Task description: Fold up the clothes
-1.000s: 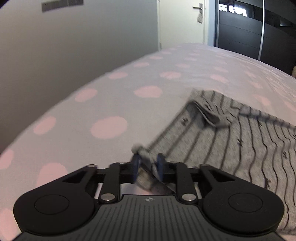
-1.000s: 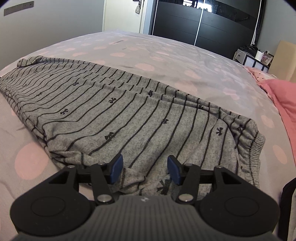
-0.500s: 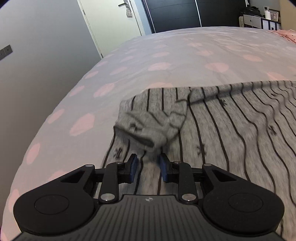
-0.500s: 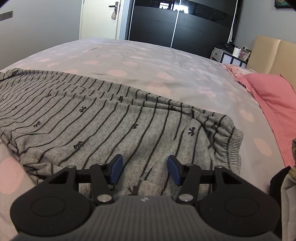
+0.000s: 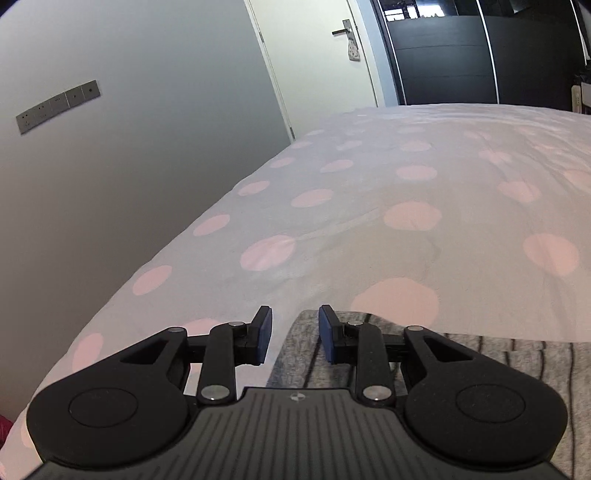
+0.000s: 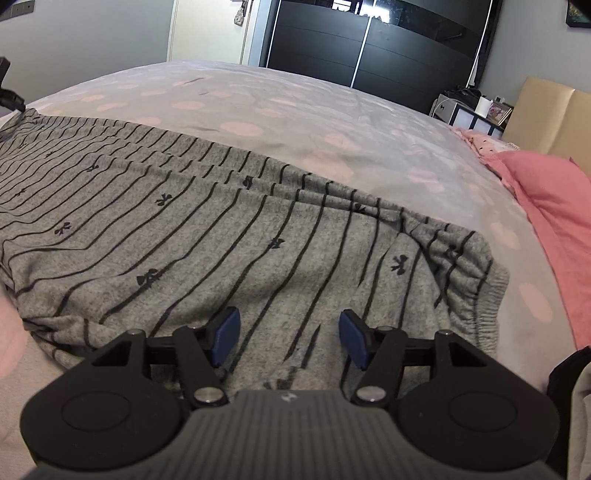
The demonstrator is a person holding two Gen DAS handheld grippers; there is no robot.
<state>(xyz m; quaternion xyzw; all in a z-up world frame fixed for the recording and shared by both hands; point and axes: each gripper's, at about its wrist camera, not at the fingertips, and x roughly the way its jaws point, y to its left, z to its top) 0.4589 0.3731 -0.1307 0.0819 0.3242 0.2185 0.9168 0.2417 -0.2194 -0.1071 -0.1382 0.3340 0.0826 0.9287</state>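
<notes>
A home bedroom: a bed (image 6: 314,110) with polka-dot sheet, pink pillow (image 6: 554,192), dark sliding wardrobe (image 6: 369,44) and door (image 5: 314,55).

My bed's cover (image 5: 424,192) is pale grey with pink dots. A grey wall (image 5: 129,147) to my left carries a strip of switches (image 5: 59,105). Ahead stands a white door (image 5: 314,62) with a metal handle (image 5: 341,31), and beside it a black glossy wardrobe (image 6: 369,48). To my right lie pink pillows (image 6: 554,199), a beige headboard (image 6: 546,110) and a cluttered white shelf unit (image 6: 465,110).
</notes>
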